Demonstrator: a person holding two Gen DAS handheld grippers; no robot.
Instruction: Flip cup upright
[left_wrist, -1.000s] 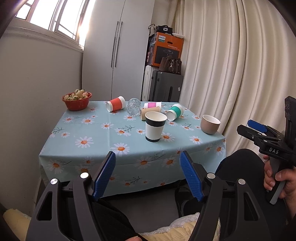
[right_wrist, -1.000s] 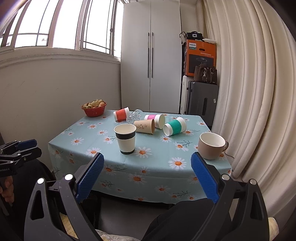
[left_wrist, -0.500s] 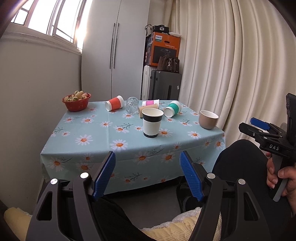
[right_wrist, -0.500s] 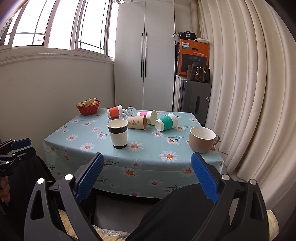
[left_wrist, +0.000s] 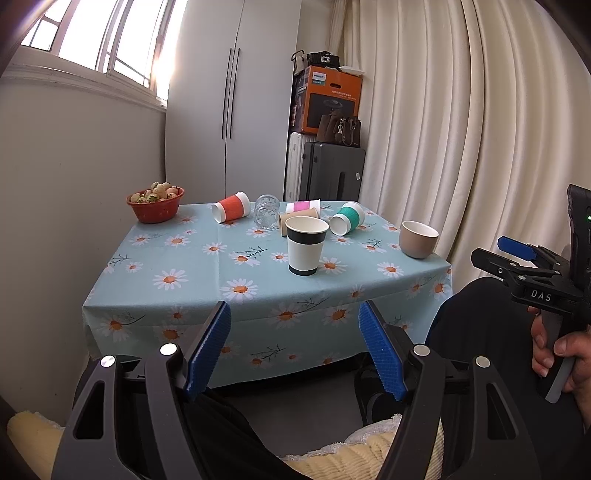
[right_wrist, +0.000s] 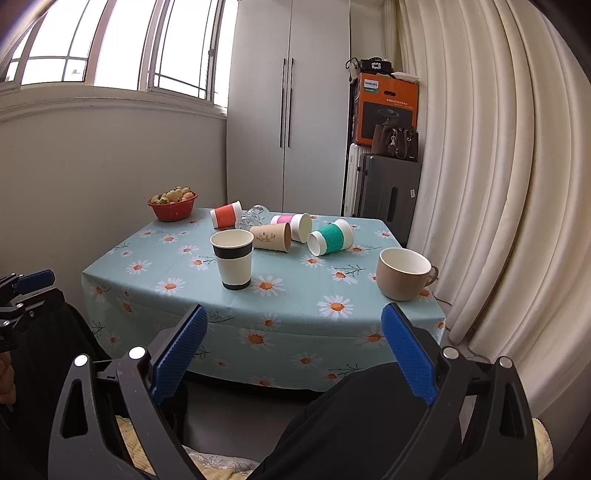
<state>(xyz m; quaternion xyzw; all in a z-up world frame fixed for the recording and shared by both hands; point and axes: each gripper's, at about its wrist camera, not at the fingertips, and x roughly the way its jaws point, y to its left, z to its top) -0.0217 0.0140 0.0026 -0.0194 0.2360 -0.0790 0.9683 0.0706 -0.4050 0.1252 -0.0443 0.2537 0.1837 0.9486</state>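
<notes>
Both tongs, left (left_wrist: 295, 343) and right (right_wrist: 295, 349), gape empty, near the bench (right_wrist: 295, 314); four cups and a glass (left_wrist: 266, 211) lie toppled far back.

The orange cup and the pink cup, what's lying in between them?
A clear glass on its side lies between the orange cup and the pink cup, clearest in the left wrist view.
</notes>
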